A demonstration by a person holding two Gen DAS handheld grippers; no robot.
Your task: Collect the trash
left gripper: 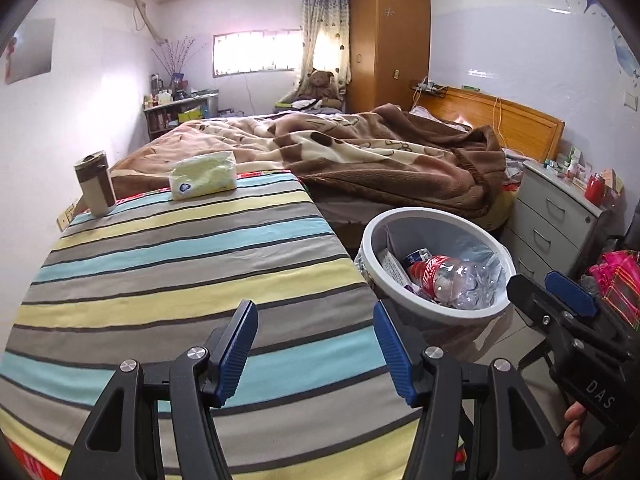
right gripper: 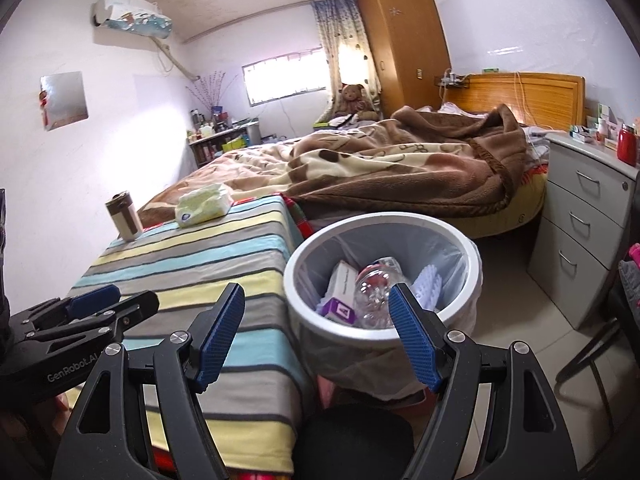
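Left gripper (left gripper: 316, 354): jaws partly open, nothing held, over the striped tablecloth's (left gripper: 180, 272) near edge.
Right gripper (right gripper: 316, 334): jaws wide, empty, by the bin's near rim.
Trash bin (right gripper: 476, 264): beside the table's right edge, already holding a plastic bottle (left gripper: 444, 276) and a carton (right gripper: 340, 292).
Far edge: tissue pack (left gripper: 202, 176) and tumbler (left gripper: 95, 184), probably keepers.

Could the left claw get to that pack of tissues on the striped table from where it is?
Probably yes. The left claw is open and empty, and only bare striped cloth lies between it and the tissue pack. The cup stands off to one side.
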